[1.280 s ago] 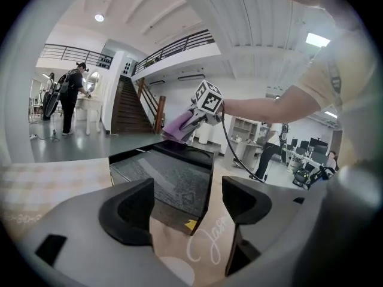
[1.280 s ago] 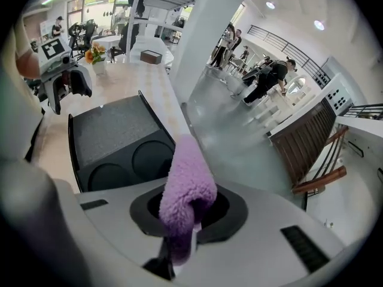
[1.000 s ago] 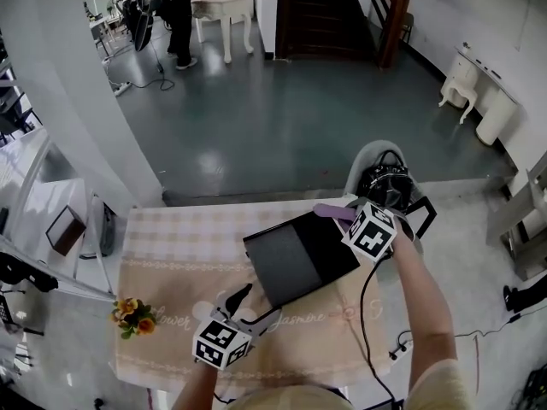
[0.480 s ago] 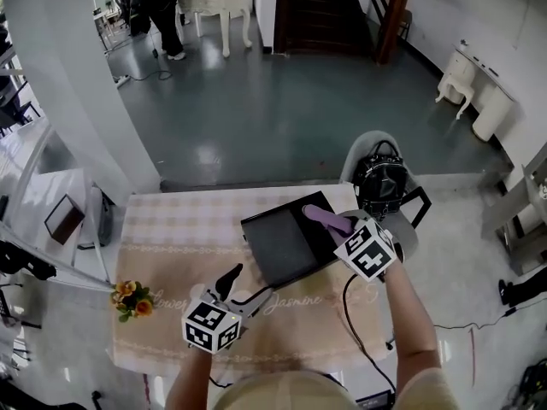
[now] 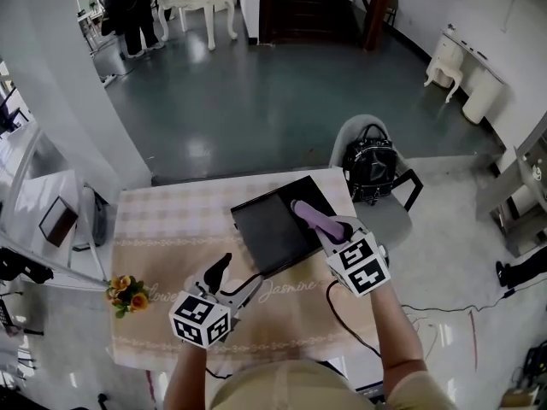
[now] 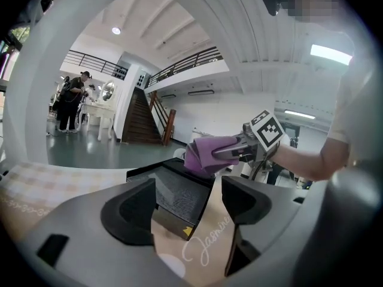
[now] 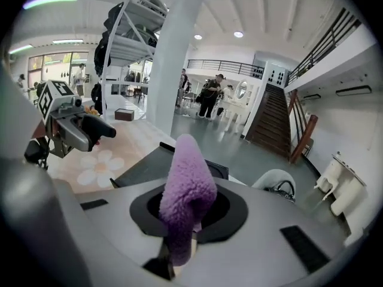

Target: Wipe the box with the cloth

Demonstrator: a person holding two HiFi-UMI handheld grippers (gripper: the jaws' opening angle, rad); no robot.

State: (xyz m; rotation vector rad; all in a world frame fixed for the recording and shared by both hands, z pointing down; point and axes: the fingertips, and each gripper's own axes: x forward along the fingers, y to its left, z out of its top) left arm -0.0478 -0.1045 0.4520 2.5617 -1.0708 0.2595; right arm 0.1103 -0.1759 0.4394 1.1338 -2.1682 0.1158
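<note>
- The black box [image 5: 272,231] lies flat on the right half of the table [image 5: 167,229], turned a little askew.
- The purple cloth [image 5: 312,217] rests on the box top at its 3 o'clock side. A second ago it sat out at the far right corner, so it has come inward over the lid.
- The right tool [image 5: 323,225] is clamped on the cloth. In the right gripper view the fuzzy fold [image 7: 187,196] stands up between the jaws, with the box [image 7: 149,167] beyond it.
- The left tool [image 5: 235,276] hovers at the box's 7 o'clock, much where it was before. Its jaws are apart with nothing in them, and the box's near corner [image 6: 176,193] shows through the gap.
- From the left gripper view, the right tool [image 6: 230,151] presses the cloth [image 6: 202,155] onto the far side of the box.
- A small bunch of flowers [image 5: 128,294] lies at the table's left edge, at the box's 8 o'clock and well apart from it.
- A black bag [image 5: 369,167] sits on a chair [image 5: 391,220] off the table, at the box's 1 o'clock.
- A cable [image 5: 340,307] trails over the table under the right arm.
</note>
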